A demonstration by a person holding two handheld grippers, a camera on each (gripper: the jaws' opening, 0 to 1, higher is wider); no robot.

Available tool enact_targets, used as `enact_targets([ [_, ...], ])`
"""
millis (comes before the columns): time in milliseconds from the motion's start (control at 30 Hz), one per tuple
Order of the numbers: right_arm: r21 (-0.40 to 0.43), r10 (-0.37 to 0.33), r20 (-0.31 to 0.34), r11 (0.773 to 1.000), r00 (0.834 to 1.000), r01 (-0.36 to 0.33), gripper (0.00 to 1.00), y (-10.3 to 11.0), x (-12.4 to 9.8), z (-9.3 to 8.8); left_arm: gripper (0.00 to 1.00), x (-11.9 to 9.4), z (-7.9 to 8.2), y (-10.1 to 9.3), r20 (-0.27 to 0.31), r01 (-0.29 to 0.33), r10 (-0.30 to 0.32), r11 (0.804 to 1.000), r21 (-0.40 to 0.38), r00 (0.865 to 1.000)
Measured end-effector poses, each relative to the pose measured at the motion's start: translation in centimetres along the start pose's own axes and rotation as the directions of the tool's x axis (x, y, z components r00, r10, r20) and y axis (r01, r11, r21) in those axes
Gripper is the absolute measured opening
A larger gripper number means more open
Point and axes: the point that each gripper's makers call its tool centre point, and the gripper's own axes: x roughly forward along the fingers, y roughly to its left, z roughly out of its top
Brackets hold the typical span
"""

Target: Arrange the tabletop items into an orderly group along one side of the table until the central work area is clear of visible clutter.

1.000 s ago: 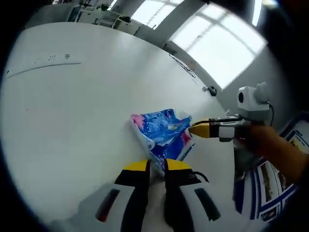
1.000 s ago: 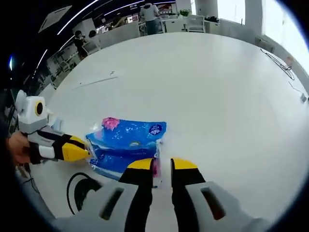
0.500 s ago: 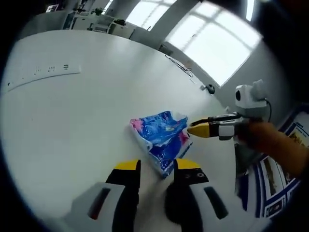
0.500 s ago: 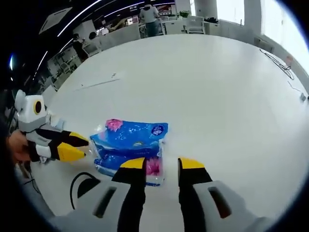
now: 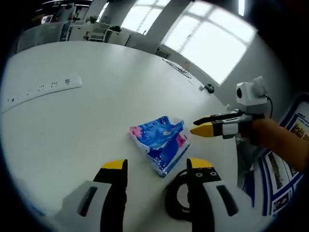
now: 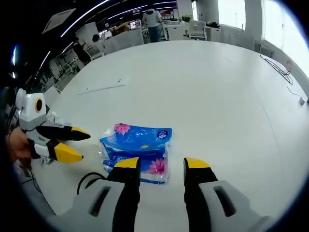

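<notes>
Both grippers' jaws spread, tissue pack (image 5: 161, 144) lying free on the white table (image 5: 72, 116) near its edge (black cable loop (image 5: 176, 203) beside it), so I'd re-pinch squarely before sliding it.

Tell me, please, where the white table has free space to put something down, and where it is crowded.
The white round table is bare beyond the blue plastic tissue pack, out to the far cables and the flat white strip. It is crowded near the edge, where both open grippers flank the pack beside a black cable loop.
</notes>
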Motion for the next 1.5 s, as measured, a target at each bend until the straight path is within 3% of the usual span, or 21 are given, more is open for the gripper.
enact_targets([
  [267, -0.003, 0.003, 0.022, 1.0, 1.0, -0.003, 0.4, 0.6, -1.2, 0.2, 0.64, -1.6, 0.3, -0.1, 0.012, -0.032, 0.032, 0.999, 0.032, 0.999],
  [533, -0.008, 0.016, 0.046, 1.0, 0.999, -0.016, 0.48, 1.5, -2.5, 0.4, 0.7, -3.3, 0.4, -0.4, 0.026, -0.046, 0.045, 0.998, 0.038, 0.999],
  [1067, -0.065, 0.072, 0.104, 0.996, 0.992, -0.066, 0.57, 5.4, -4.7, 1.8, 0.8, -8.1, 1.0, -0.1, 0.08, -0.11, 0.105, 0.992, 0.055, 0.991],
  [1500, -0.121, 0.123, 0.134, 0.987, 0.983, -0.107, 0.58, 8.6, -6.0, 3.1, 0.82, -12.2, 1.3, 0.8, 0.129, -0.163, 0.157, 0.986, 0.038, 0.979],
])
